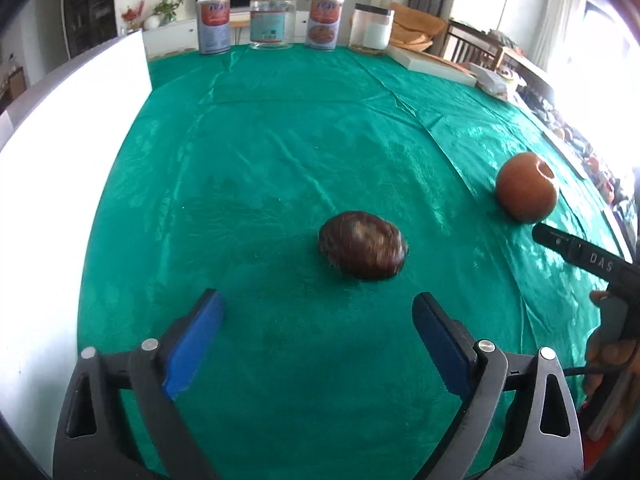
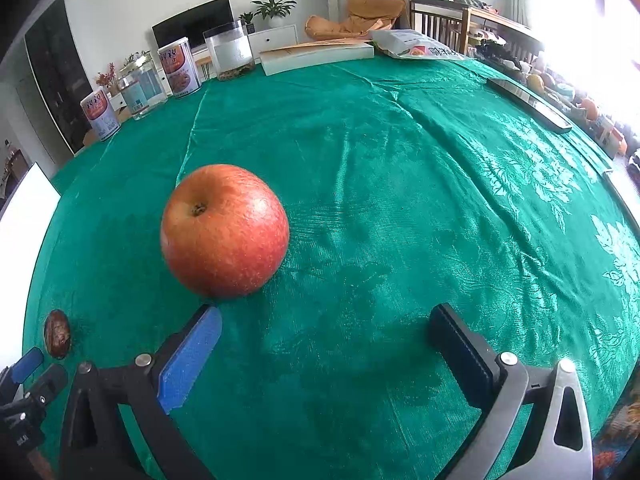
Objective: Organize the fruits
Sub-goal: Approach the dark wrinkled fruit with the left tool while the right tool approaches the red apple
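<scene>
The left gripper [image 1: 318, 320] hangs low over the green tablecloth [image 1: 280, 140] with its blue-padded jaws spread wide and nothing between them. A dark brown date [image 1: 363, 245] lies on the cloth just ahead of the jaws, slightly right of their midline, touching neither pad. Bare cloth runs from there to the far edge, where two printed tins, a clear jar [image 1: 273, 20] and a black-lidded jar stand in a row. A white board [image 1: 76, 128] closes off the left side.

The right gripper [image 2: 326, 334] is likewise spread wide and holds nothing. The red apple [image 2: 224, 230] sits stem-up on the cloth, just ahead of the left blue pad [image 2: 192, 356] and left of the gap. To its right the patterned cloth is open up to a dark phone [image 2: 528, 105] near the right edge.

Only the right wrist view shows a flat box [image 2: 316, 56] and a snack bag at the far edge, plus the apple's stem pit. The left wrist view shows the apple well to the date's right.
</scene>
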`<state>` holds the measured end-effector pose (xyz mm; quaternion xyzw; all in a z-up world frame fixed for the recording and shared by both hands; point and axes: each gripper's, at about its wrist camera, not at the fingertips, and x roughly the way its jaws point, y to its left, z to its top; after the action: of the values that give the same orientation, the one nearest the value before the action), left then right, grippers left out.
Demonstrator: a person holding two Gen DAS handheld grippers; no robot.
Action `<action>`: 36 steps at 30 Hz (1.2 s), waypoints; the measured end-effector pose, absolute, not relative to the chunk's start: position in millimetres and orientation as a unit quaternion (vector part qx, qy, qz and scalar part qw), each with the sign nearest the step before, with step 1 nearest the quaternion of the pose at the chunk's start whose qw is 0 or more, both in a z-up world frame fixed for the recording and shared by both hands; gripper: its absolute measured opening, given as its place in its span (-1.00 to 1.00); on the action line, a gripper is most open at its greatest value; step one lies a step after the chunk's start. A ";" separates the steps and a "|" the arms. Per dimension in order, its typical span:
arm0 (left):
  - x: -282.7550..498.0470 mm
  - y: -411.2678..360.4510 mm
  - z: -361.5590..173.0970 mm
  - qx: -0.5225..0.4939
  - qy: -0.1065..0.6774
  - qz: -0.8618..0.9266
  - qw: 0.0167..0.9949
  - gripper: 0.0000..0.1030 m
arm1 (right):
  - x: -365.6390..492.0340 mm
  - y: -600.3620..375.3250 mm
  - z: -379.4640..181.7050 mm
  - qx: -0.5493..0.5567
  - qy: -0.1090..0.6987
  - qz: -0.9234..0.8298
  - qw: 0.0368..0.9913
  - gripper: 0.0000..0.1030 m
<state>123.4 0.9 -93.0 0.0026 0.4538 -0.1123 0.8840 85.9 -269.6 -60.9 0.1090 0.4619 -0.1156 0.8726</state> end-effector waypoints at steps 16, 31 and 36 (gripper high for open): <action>122.4 -10.8 -99.6 0.046 0.456 -0.101 0.883 0.99 | 91.0 -261.6 -63.8 0.075 0.474 -0.127 0.868 1.00; 125.4 16.0 -79.6 -0.063 0.462 -0.192 0.864 0.96 | 59.0 -307.9 -34.6 0.253 0.386 -0.060 0.885 1.00; 132.9 -6.7 -79.8 -0.001 0.450 -0.202 0.870 0.94 | 66.2 -312.7 -22.9 0.192 0.419 -0.051 0.886 1.00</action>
<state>132.9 -6.7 -79.8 -0.0013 0.4505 -0.2017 0.8697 66.2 -312.7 -22.9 0.1922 0.4186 -0.0513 0.8861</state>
